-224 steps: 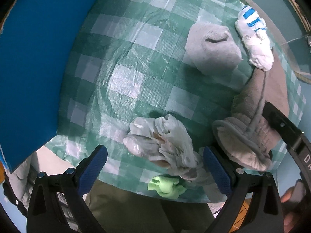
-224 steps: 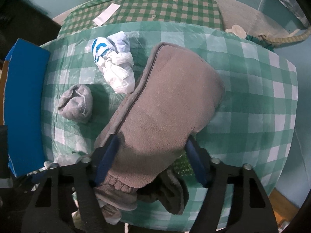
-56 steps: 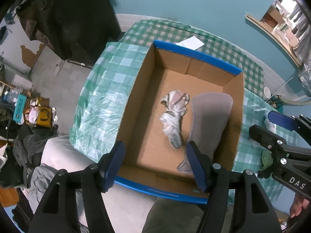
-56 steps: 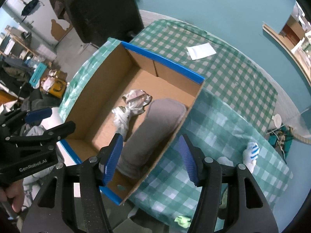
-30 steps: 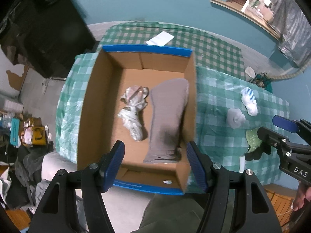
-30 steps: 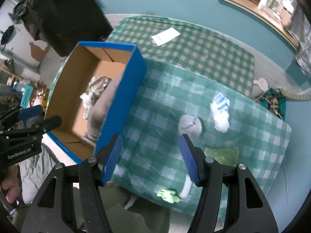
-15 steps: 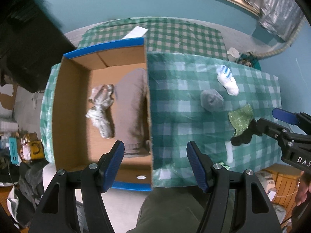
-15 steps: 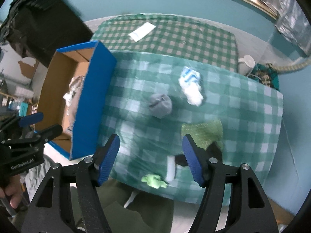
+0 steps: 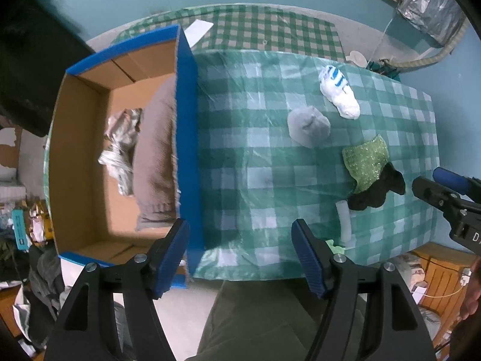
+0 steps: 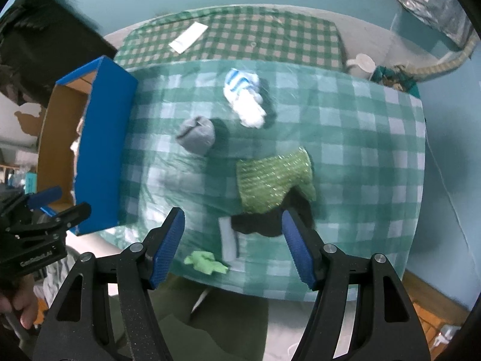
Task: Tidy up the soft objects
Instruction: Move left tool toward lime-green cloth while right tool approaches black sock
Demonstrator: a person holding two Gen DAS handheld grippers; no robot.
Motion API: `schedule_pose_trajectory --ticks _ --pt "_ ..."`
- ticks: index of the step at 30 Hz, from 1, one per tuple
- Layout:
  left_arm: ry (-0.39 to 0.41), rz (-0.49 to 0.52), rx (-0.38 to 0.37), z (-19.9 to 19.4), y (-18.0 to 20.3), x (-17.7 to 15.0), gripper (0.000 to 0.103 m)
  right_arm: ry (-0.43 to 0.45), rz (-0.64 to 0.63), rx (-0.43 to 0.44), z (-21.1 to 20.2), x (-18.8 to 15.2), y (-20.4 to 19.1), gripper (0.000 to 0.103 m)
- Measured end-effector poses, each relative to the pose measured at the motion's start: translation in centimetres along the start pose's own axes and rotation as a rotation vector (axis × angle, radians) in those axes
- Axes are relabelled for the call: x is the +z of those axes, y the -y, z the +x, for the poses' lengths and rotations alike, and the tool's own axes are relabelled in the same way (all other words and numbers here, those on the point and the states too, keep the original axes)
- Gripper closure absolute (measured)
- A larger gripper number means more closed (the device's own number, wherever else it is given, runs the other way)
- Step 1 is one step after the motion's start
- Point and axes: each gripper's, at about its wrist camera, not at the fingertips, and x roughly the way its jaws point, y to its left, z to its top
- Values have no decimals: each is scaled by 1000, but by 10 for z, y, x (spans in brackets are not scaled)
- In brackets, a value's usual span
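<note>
A blue-sided cardboard box [image 9: 186, 120] stands on the left of the green checked table. It holds a grey fleece cloth [image 9: 153, 156] and a crumpled pale cloth [image 9: 120, 147]. On the table lie a rolled grey sock [image 10: 197, 135], a white blue-striped sock [image 10: 245, 99], a glittery green cloth [image 10: 270, 180] partly over a black cloth [image 10: 261, 222], a white roll [image 10: 227, 237] and a small light-green piece [image 10: 206, 261]. My left gripper [image 9: 239, 231] hangs above the table's near edge beside the box, its jaws opening and empty. My right gripper [image 10: 231, 219] is open and empty, high above the black cloth.
A white paper slip [image 10: 188, 37] lies on the far checked cloth. A white cup [image 10: 363, 61] stands beyond the table's far right corner. The person's olive trousers [image 9: 255, 316] are against the near table edge. The box wall rises left of my left gripper.
Both grippers have moved right, away from the box and over the open table, and come a little lower. The box has slid to the left of both views.
</note>
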Motion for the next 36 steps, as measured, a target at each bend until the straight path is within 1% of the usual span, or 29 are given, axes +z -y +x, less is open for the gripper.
schedule_pose_trajectory --ticks 6,11,18,22,27,33,36 --pt "-34 -45 -18 13 13 -6 32 -20 14 -8 12 -5 21 35" --pt "-43 -56 -19 22 24 -12 31 -28 36 -4 21 -9 34 35" --pt "-74 -98 -35 41 34 -24 31 -41 78 -6 34 -18 49 35" --pt "-91 -119 -31 54 40 -30 31 -45 93 -6 43 -21 55 35" --pt "-125 -173 -53 73 44 -38 32 -54 111 -6 55 -26 59 35" --pt "-156 -228 -85 84 50 -52 31 -60 126 -6 68 -31 63 35" --pt "-164 -268 -102 93 53 -58 28 -59 137 -5 73 -32 66 35"
